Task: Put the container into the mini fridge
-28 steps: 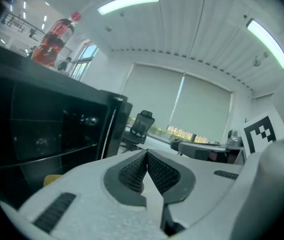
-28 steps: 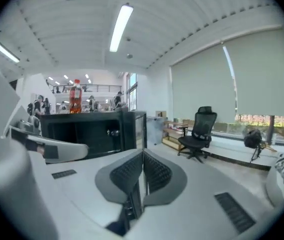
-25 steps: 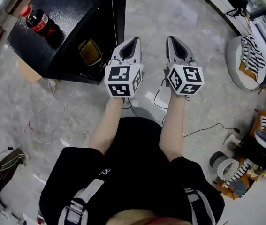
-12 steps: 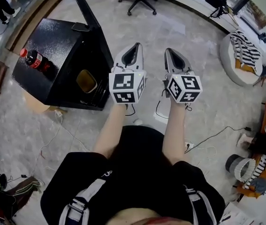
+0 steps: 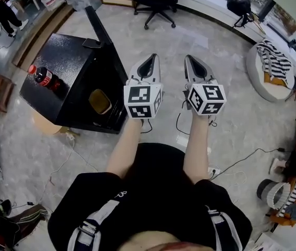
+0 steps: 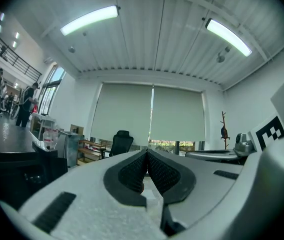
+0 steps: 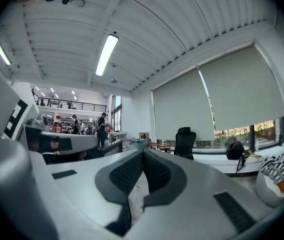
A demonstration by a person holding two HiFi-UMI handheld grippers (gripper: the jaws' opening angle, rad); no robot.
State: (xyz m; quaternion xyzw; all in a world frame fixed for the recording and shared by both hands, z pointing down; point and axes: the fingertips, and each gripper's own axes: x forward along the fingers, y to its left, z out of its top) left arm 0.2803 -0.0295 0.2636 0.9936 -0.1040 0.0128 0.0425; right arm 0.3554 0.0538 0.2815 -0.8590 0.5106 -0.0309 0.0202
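Left tongs (image 5: 151, 58) and right tongs (image 5: 190, 59) clenched, empty; container (image 5: 99, 101) sits inside the open mini fridge (image 5: 64, 56).

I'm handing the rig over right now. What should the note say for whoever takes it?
Left tool: shut, empty, held level to the right of the fridge opening.
Right tool: shut, empty, alongside the left one.
Container: inside the mini fridge, visible through its open front.
Door: open. A cola bottle lies on the fridge top.
Done: the container looks placed.
Left: probably only closing the door, if that is wanted.
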